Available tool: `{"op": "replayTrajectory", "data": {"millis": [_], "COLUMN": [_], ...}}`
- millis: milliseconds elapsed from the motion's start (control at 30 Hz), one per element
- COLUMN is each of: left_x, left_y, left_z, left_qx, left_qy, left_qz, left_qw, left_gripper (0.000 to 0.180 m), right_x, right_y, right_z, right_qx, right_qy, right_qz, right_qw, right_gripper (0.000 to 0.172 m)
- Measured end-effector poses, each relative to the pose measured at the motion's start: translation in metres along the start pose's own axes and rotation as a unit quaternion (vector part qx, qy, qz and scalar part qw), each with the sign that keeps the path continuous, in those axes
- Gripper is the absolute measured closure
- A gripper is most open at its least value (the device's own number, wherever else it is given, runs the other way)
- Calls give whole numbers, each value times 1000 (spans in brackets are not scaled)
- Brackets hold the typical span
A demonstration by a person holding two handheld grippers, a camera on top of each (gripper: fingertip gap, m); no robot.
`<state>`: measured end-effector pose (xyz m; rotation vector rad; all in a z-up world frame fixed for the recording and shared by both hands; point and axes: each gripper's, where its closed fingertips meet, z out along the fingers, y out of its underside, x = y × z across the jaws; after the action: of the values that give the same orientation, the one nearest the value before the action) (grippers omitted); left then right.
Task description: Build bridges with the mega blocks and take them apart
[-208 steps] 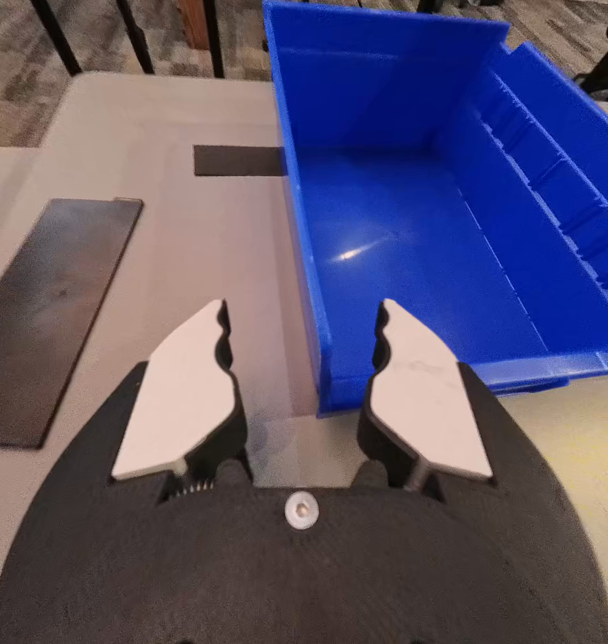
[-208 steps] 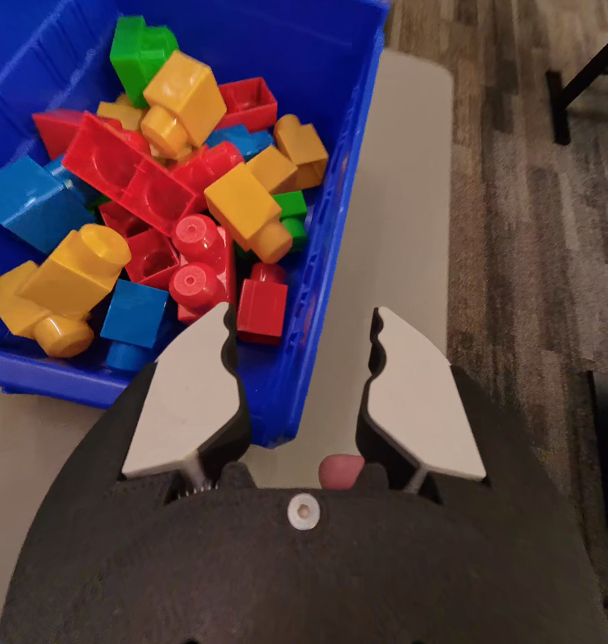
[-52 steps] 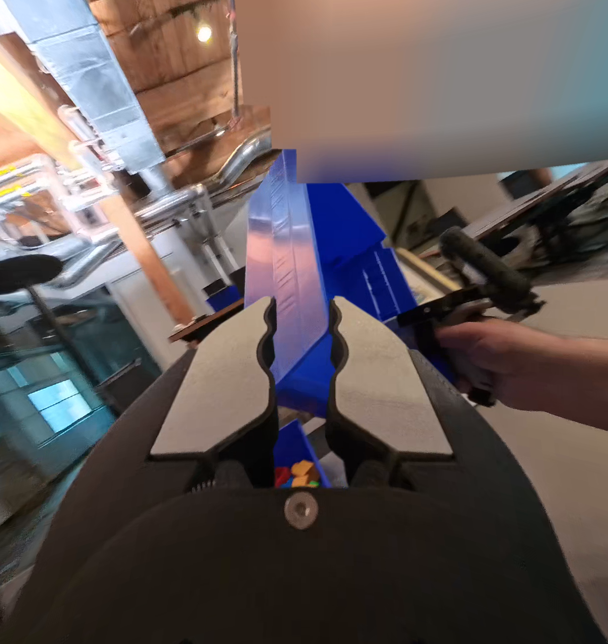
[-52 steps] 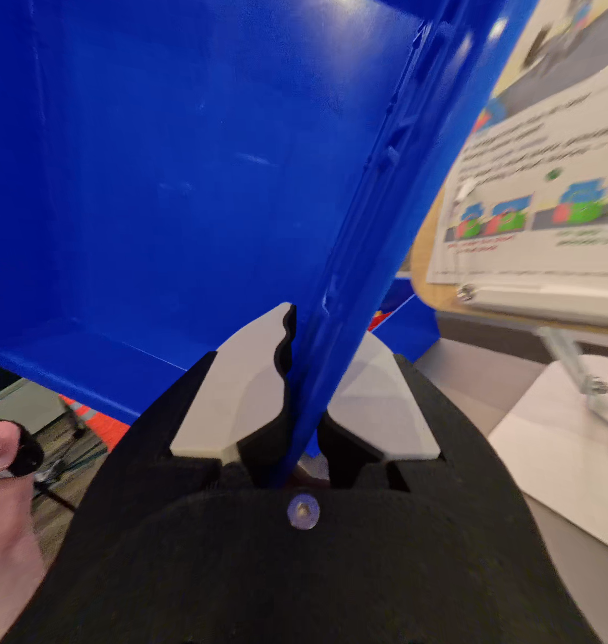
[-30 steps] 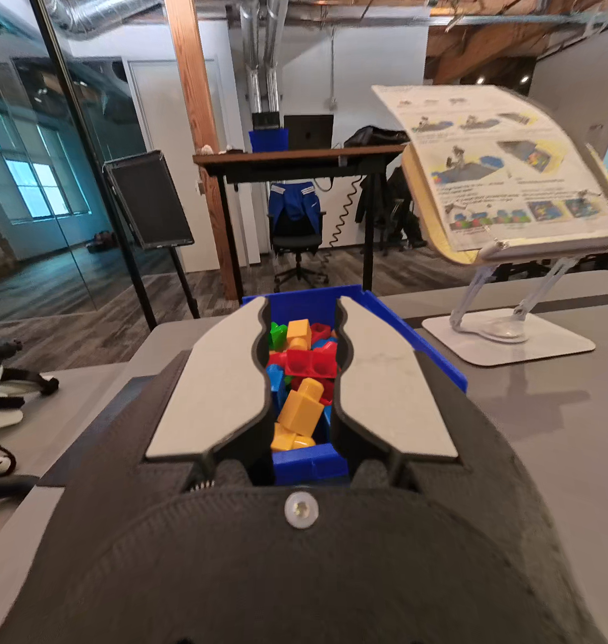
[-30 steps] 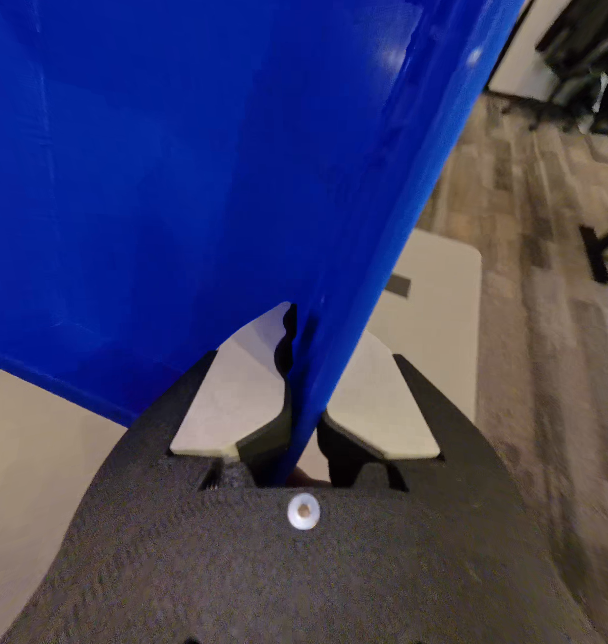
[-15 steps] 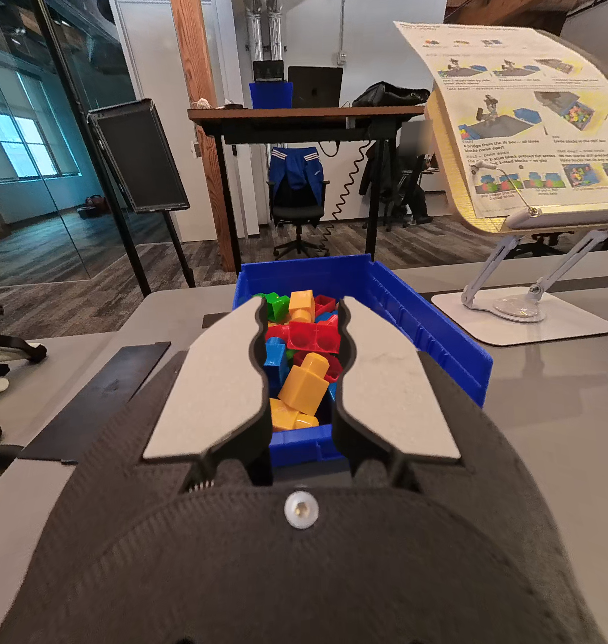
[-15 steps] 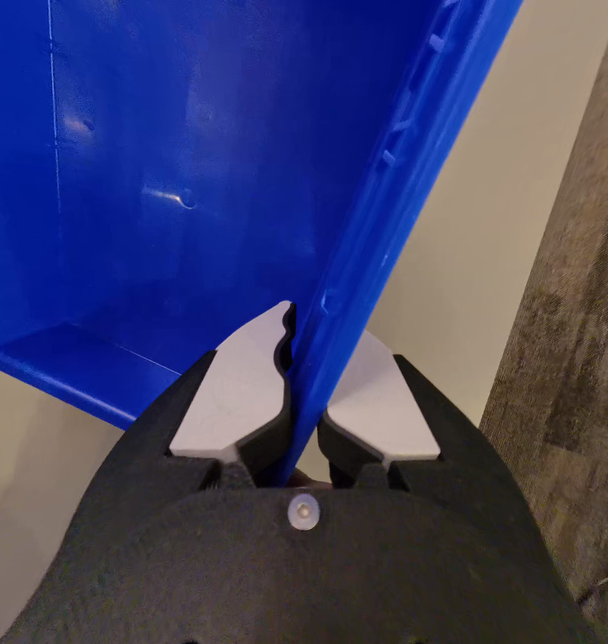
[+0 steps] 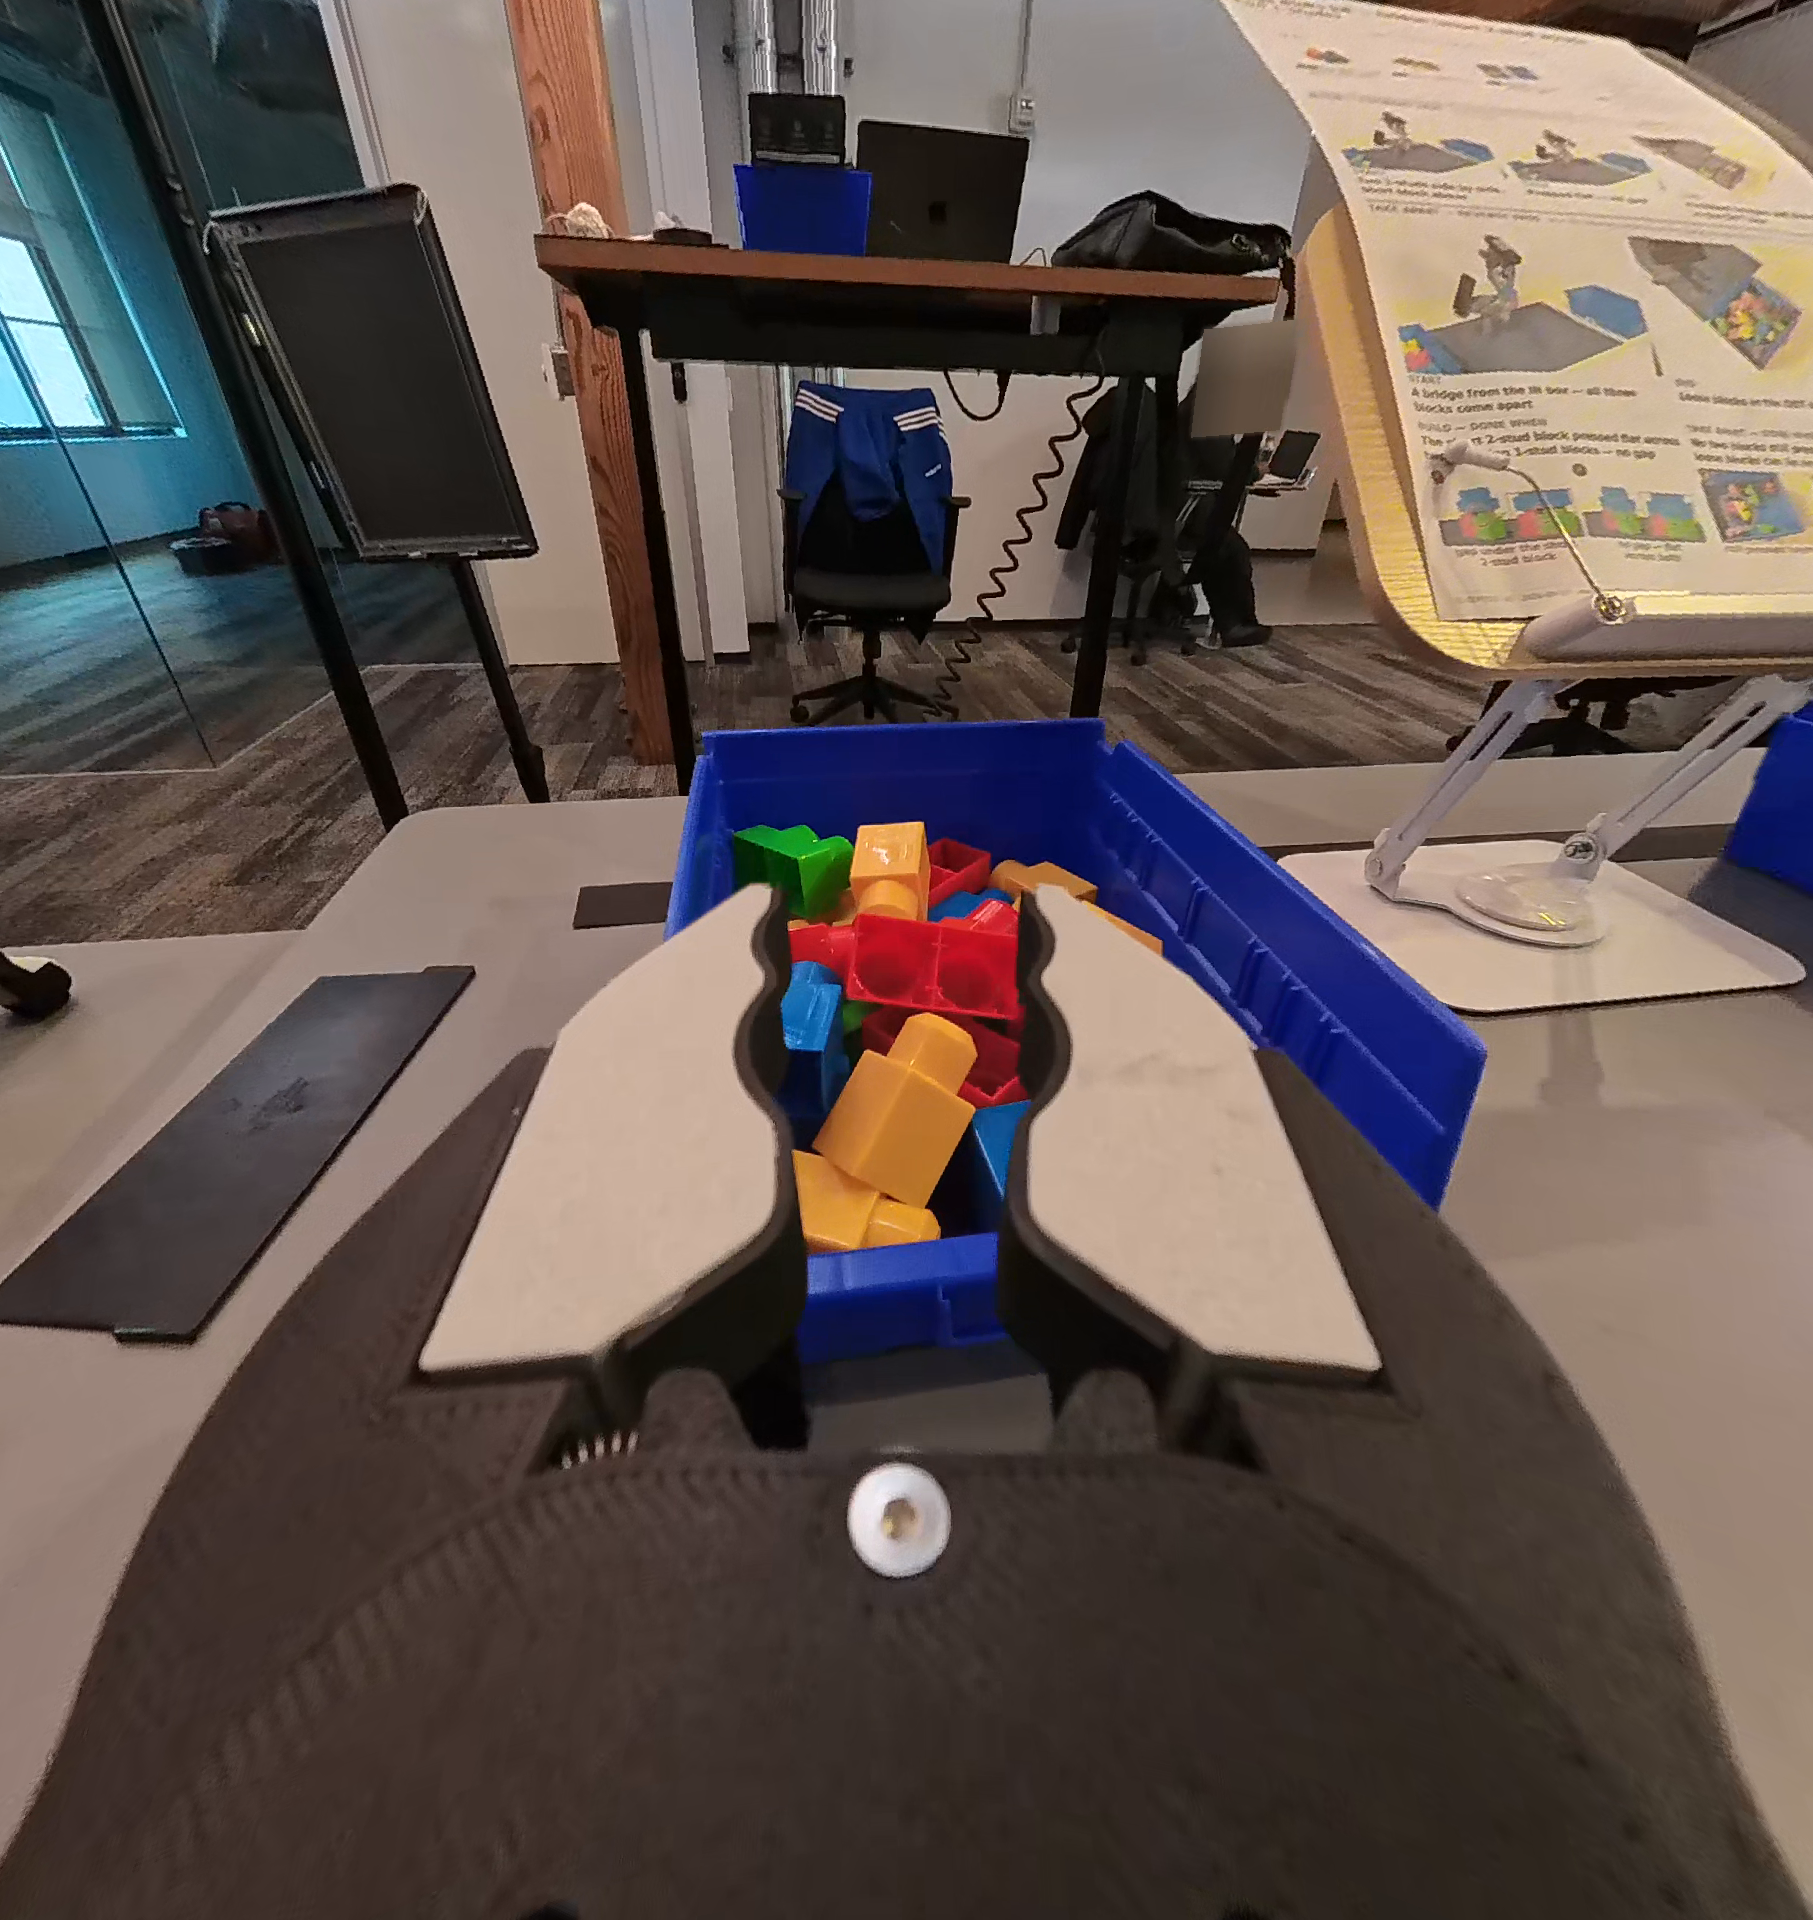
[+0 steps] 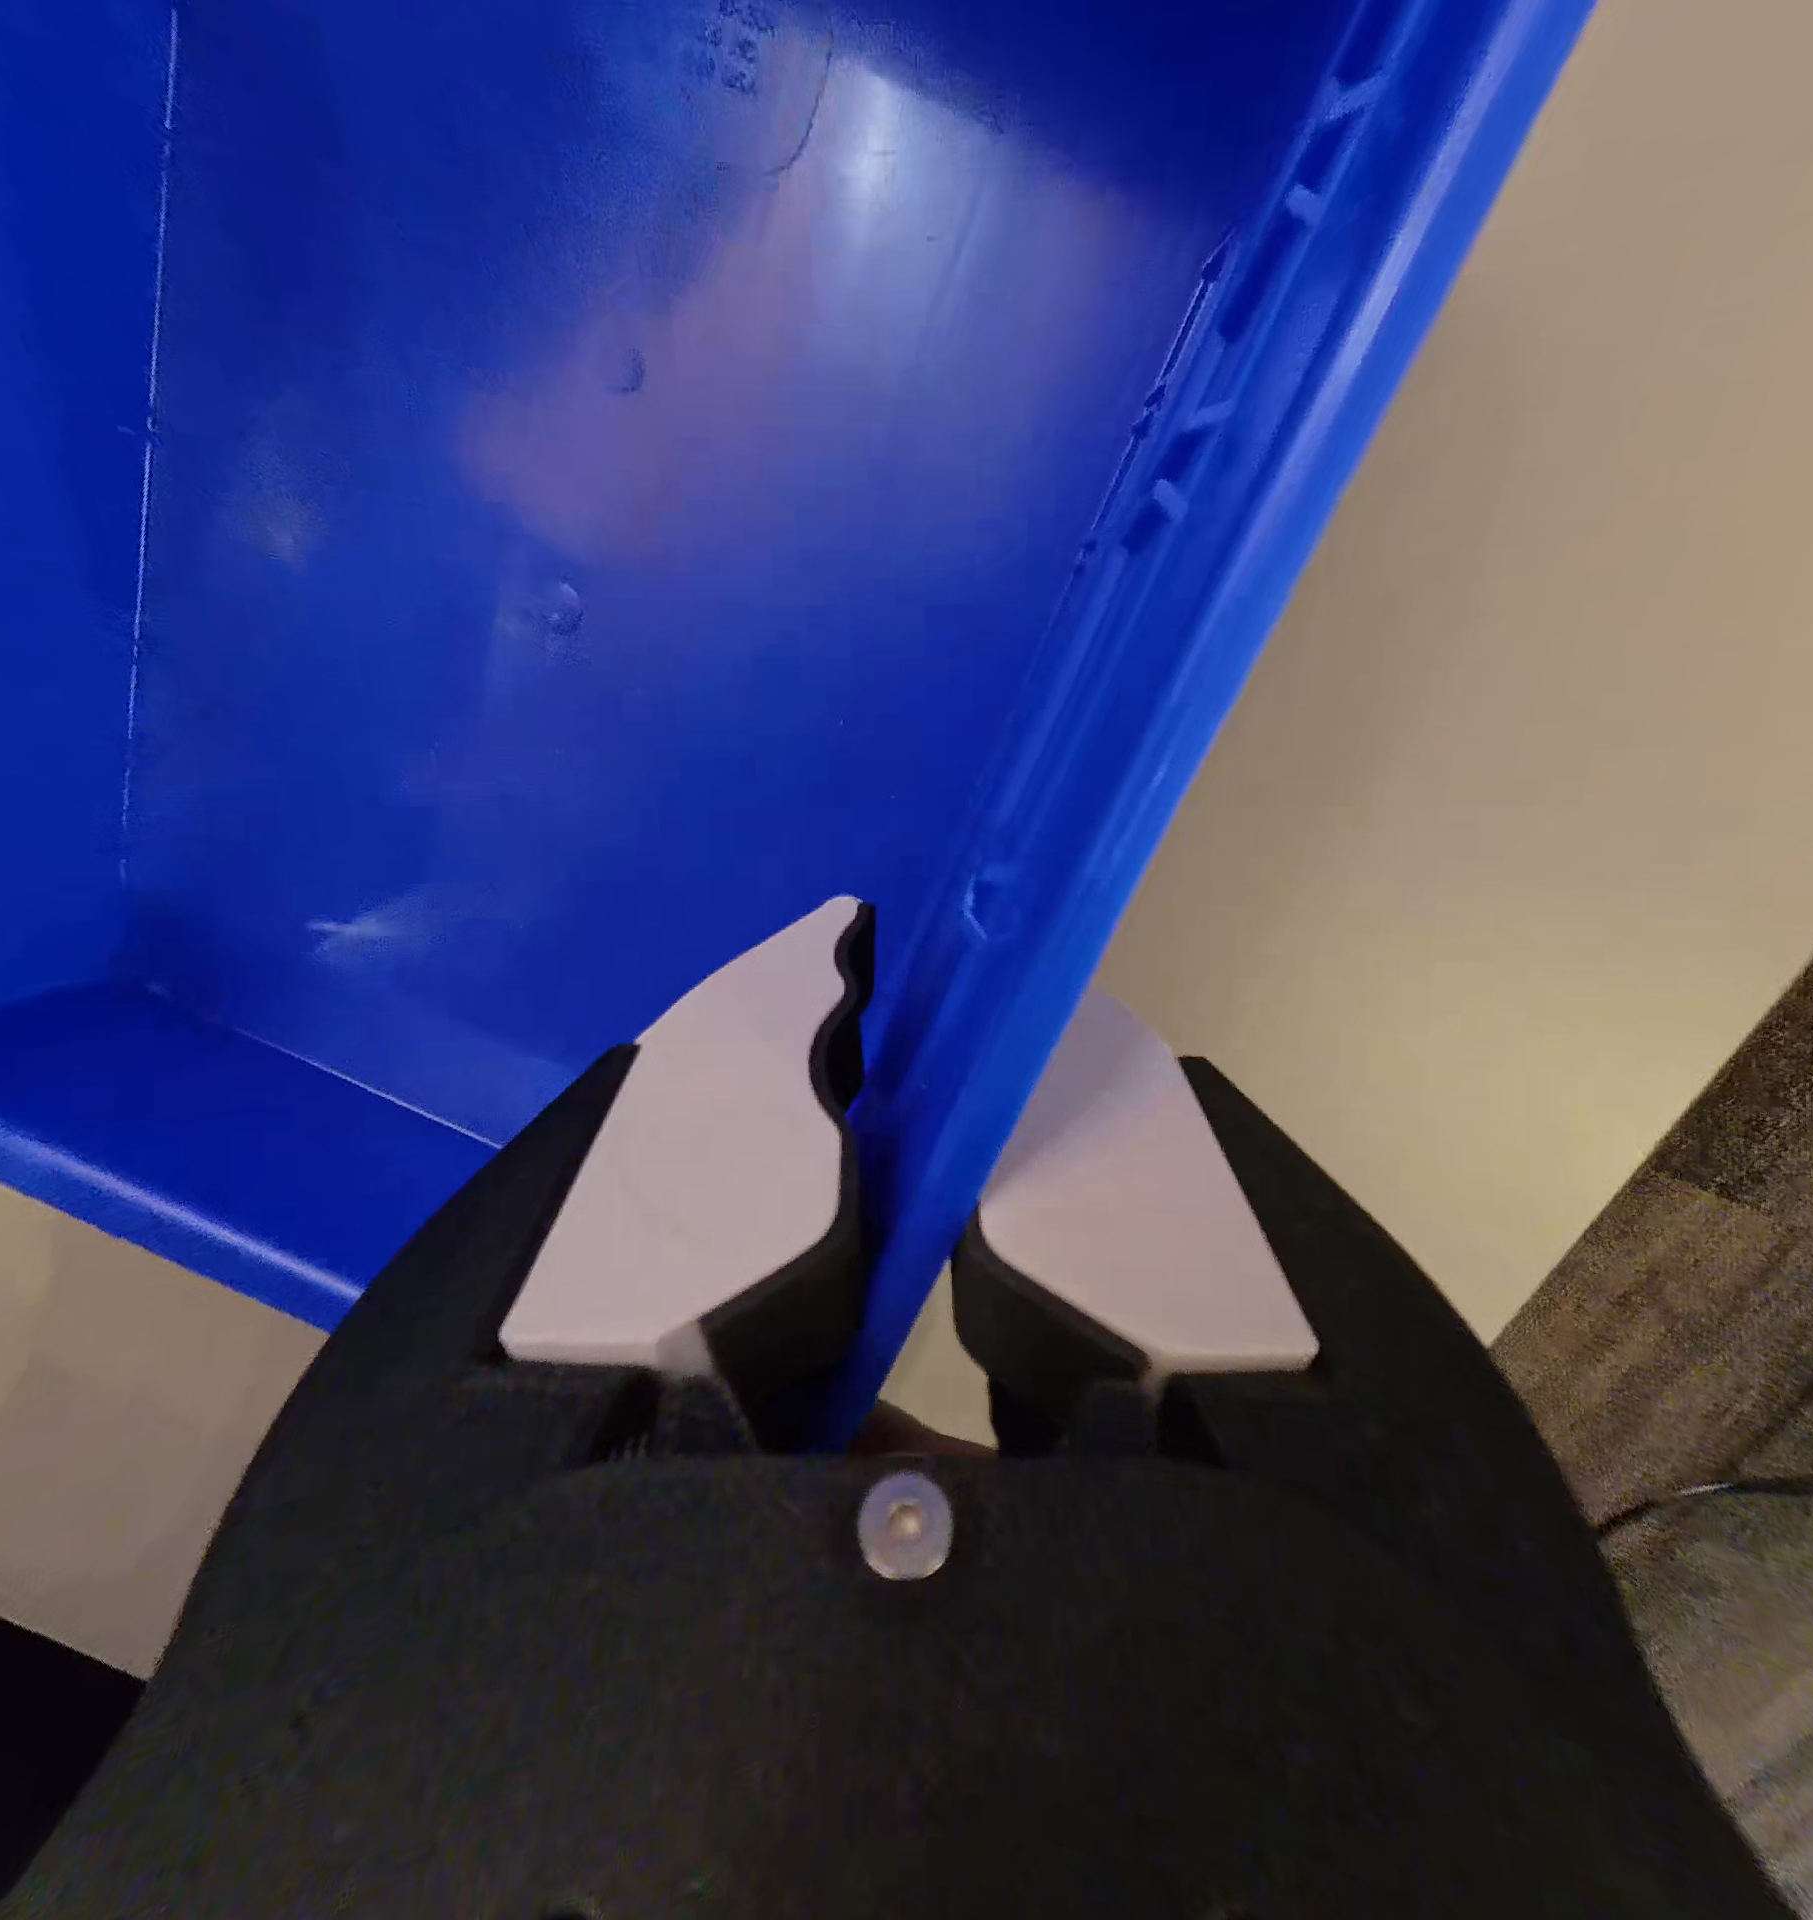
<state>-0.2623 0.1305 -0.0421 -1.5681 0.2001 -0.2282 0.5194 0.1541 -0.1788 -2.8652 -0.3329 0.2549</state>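
Ahead I see a wood-plank floor (image 9: 206, 831), white walls, a timber post (image 9: 580, 312) and glass partitions (image 9: 50, 416) with daylit windows (image 9: 8, 353). A standing desk (image 9: 902, 281) stands behind a black office chair (image 9: 866, 582).

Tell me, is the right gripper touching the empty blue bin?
Touching. In the right wrist view, the right gripper pinches the empty bin's side wall, one finger inside, one outside.

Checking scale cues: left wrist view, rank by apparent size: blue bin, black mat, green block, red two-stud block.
1. Blue bin
2. Black mat
3. Red two-stud block
4. Green block

The green block lies farther back, so the last two are unsure.
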Motion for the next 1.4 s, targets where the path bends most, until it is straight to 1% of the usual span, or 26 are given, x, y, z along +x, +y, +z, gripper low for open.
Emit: {"op": "replayTrajectory", "data": {"millis": [100, 133, 200, 267, 300, 333, 367, 400, 467, 533, 600, 667, 700, 767, 867, 933, 1033, 1100, 1200, 1300, 1400], "left_x": [-1, -2, -2, -1, 0, 1, 3, 6, 17, 31, 53, 82, 98, 131, 180, 206, 247, 266, 286, 302, 315], "left_y": [1, 2, 2, 0, -1, -4, -8, -12, -22, -33, -40, -42, -42, -41, -38, -30, -14, 2, 27, 48, 65], "left_z": [0, 0, 0, -1, -1, -2, -4, -6, -9, -12, -10, -5, -2, 3, 5, 11, 19, 28, 43, 56, 71], "left_qx": [-2, -2, -1, 3, 6, 13, 21, 31, 49, 67, 69, 65, 62, 57, 48, 24, 2, -26, -65, -102, -120], "left_qy": [0, 0, 2, 0, 1, 2, 3, 6, 17, 30, 54, 85, 102, 136, 177, 191, 233, 249, 267, 279, 280], "left_qz": [-2, -4, -8, -6, -5, -2, 1, 7, 18, 33, 45, 56, 62, 73, 102, 124, 121, 111, 109, 103, 83], "left_qw": [1000, 1000, 1000, 1000, 1000, 1000, 1000, 999, 998, 997, 995, 993, 991, 986, 978, 973, 965, 962, 955, 949, 949], "left_gripper": [140, 140, 141, 141, 140, 140, 140, 139, 139, 142, 146, 153, 156, 158, 170, 174, 177, 175, 165, 155, 145], "right_x": [1, 0, -2, 4, 7, 13, 18, 22, 17, -10, -56, -112, -141, -197, -272, -310, -354, -375, -396, -398, -390], "right_y": [-7, -8, -13, -18, -21, -23, -25, -26, -29, -29, -29, -28, -27, -25, -19, -16, -16, -20, -31, -46, -62], "right_z": [3, 3, -1, -14, -22, -33, -46, -62, -103, -143, -171, -180, -179, -166, -130, -101, -64, -46, -29, -3, 20], "right_qx": [3, 5, 23, 53, 70, 88, 107, 128, 185, 242, 290, 316, 325, 330, 317, 302, 288, 294, 322, 329, 355], "right_qy": [-7, -9, -25, -15, -9, 4, 19, 38, 80, 96, 107, 101, 93, 58, -29, -72, -116, -125, -143, -129, -92], "right_qz": [-3, -4, 1, 0, 1, 5, 7, 8, -16, -49, -109, -177, -207, -254, -293, -311, -327, -335, -330, -318, -309], "right_qw": [1000, 1000, 999, 998, 997, 996, 994, 991, 979, 964, 945, 926, 918, 907, 902, 898, 893, 886, 876, 880, 878], "right_gripper": [157, 153, 135, 128, 120, 108, 102, 101, 109, 125, 139, 155, 162, 171, 172, 172, 172, 172, 170, 158, 145]}}
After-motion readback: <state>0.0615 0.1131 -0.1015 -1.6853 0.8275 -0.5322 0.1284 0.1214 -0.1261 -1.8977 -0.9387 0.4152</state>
